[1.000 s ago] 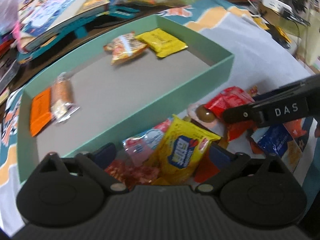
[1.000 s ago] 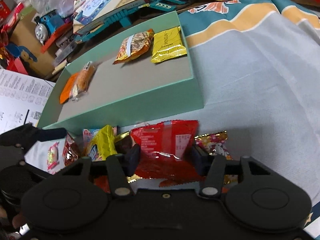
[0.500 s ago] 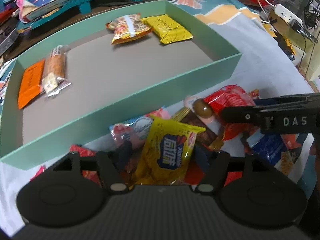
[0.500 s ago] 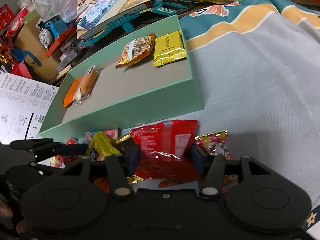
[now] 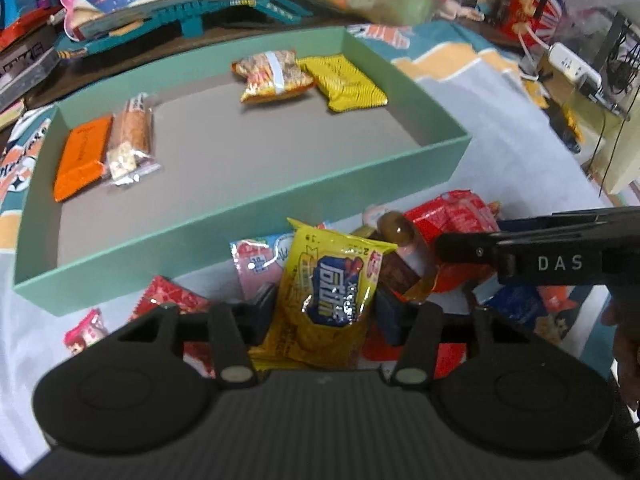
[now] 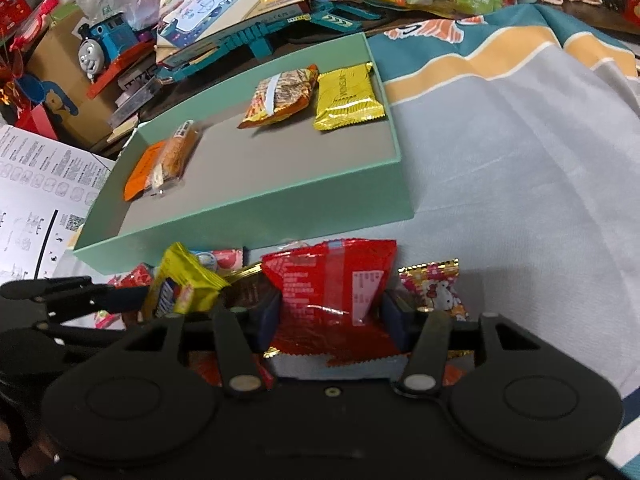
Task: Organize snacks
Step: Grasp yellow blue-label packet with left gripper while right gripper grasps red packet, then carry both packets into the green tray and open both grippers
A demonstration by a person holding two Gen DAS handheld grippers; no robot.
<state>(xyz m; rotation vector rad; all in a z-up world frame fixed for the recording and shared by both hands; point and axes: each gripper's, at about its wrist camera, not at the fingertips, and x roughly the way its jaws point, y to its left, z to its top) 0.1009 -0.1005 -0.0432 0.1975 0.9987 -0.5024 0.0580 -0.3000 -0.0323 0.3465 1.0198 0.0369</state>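
Observation:
My left gripper (image 5: 326, 312) is shut on a yellow snack packet (image 5: 330, 292) and holds it above the snack pile, in front of the green box (image 5: 240, 224). My right gripper (image 6: 330, 318) is shut on a red snack packet (image 6: 332, 292), also in front of the green box (image 6: 256, 212). The box holds an orange packet (image 5: 82, 156), a clear-wrapped biscuit (image 5: 130, 136), a patterned chip bag (image 5: 274, 76) and a yellow wafer packet (image 5: 344, 82). The right gripper's arm (image 5: 540, 256) shows at the right of the left wrist view.
Loose snacks lie on the cloth in front of the box: a pink packet (image 5: 256, 264), a red packet (image 5: 168, 300), a Hello Kitty packet (image 6: 436, 288). Books and a toy train (image 6: 104, 48) crowd behind the box. Grey cloth (image 6: 520, 152) lies to the right.
Both grippers have lifted and drawn back a little with their packets. The box now sits lower and fuller in both views.

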